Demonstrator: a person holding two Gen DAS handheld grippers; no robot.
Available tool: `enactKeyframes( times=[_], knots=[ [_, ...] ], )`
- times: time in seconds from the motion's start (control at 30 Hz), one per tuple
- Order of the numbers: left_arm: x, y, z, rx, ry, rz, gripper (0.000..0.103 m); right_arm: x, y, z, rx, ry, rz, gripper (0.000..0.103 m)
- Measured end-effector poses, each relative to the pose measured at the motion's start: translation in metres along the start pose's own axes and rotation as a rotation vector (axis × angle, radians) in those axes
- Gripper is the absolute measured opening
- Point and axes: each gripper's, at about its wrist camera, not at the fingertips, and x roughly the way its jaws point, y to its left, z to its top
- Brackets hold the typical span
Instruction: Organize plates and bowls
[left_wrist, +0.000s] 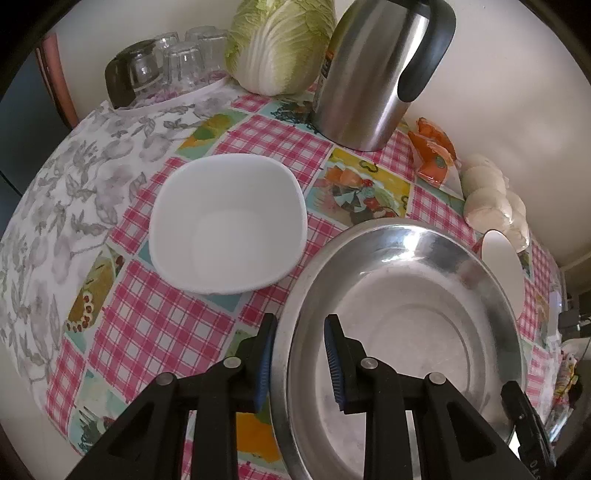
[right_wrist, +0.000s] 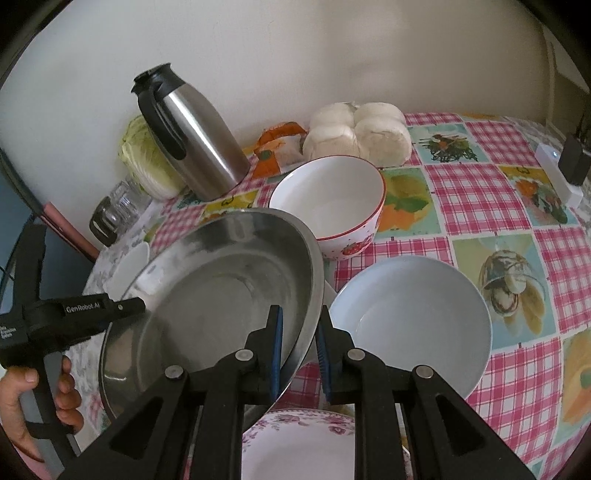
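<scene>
Both claws, left gripper (left_wrist: 300, 363) and right gripper (right_wrist: 298, 354), are clamped on opposite rims of the steel basin (right_wrist: 221, 280), held beside the strawberry bowl (right_wrist: 328, 206); uneven lowering could knock it.

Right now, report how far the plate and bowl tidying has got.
Done: nothing looks stacked yet. In hand: the steel basin is clamped at opposite rims by the left gripper and the right gripper. Left: the white square bowl, strawberry bowl, pale round plate and floral plate sit apart.
</scene>
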Motion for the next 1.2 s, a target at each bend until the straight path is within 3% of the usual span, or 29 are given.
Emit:
enactKeyframes(
  times=[0.67,0.7,0.77,0.83,1.2],
  knots=[
    [0.021,0.012,-0.005,-0.040,0.052,0.010,0.028,0.015,0.016,-0.002,-0.093,0.040,-0.121,0.020],
    [0.021,0.012,-0.004,-0.042,0.054,0.008,0.028,0.015,0.016,-0.002,-0.098,0.041,-0.128,0.021],
    [0.022,0.013,-0.004,-0.046,0.060,0.011,0.031,0.016,0.017,-0.002,-0.100,0.043,-0.128,0.034],
    [0.021,0.014,-0.004,-0.049,0.060,0.002,0.031,0.015,0.017,-0.002,-0.100,0.042,-0.128,0.038],
    [0.010,0.011,-0.004,-0.035,0.056,-0.009,0.036,0.006,0.014,0.002,-0.083,0.030,-0.138,0.040]
  ],
)
